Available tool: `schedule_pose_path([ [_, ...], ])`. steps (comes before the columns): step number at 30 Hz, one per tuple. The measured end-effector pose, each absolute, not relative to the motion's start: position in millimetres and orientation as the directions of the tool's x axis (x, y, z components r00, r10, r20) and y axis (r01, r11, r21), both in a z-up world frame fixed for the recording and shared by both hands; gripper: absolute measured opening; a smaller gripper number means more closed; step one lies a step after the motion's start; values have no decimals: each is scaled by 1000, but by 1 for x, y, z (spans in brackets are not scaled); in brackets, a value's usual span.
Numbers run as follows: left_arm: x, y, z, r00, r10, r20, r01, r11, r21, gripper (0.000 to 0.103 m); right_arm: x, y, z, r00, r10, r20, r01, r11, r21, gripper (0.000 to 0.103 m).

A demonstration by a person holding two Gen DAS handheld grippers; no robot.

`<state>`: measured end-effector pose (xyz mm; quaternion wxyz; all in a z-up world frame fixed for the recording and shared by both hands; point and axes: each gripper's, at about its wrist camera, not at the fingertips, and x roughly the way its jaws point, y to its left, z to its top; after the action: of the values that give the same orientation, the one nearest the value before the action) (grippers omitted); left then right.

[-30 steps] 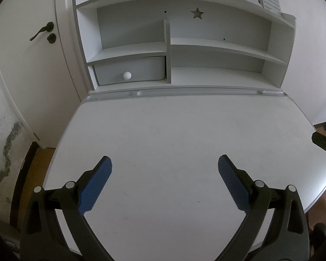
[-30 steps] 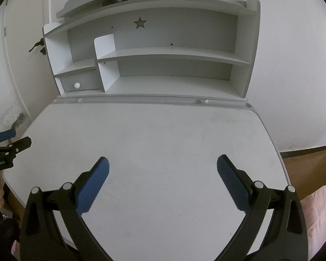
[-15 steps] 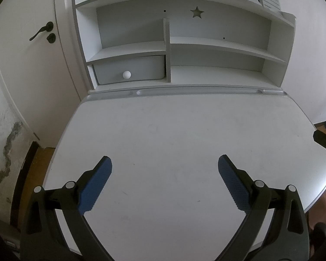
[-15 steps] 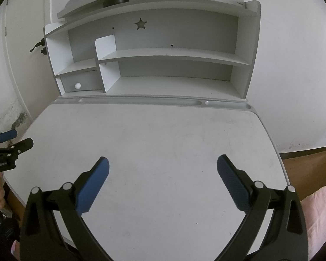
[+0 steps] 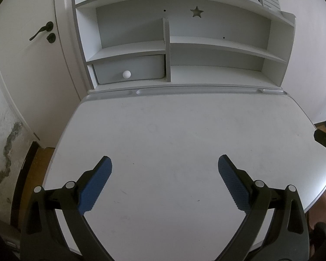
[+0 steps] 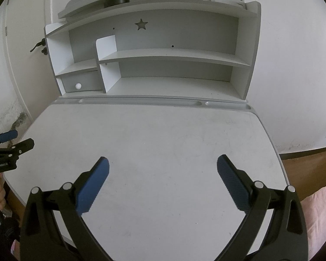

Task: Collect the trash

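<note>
The left tool [image 5: 164, 179] and right tool [image 6: 162, 179] both hover spread wide and empty above the counter [image 6: 163, 134], and with no trash visible anywhere, a blind descent would likely only scrape its near edge.

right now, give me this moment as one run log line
left gripper: open, nothing held | right gripper: open, nothing held | both over white desk | trash: none in view | drawer: shut
</note>
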<state>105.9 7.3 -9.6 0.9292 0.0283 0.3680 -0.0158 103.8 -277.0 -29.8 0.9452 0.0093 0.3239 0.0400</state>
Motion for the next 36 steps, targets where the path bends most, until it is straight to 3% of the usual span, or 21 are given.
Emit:
schedule_pose_path([
  [36,107,8,-12,719,-10,-695,47,998,34,95,103,-276,-29,788,82,-610,-70,997,43,96],
])
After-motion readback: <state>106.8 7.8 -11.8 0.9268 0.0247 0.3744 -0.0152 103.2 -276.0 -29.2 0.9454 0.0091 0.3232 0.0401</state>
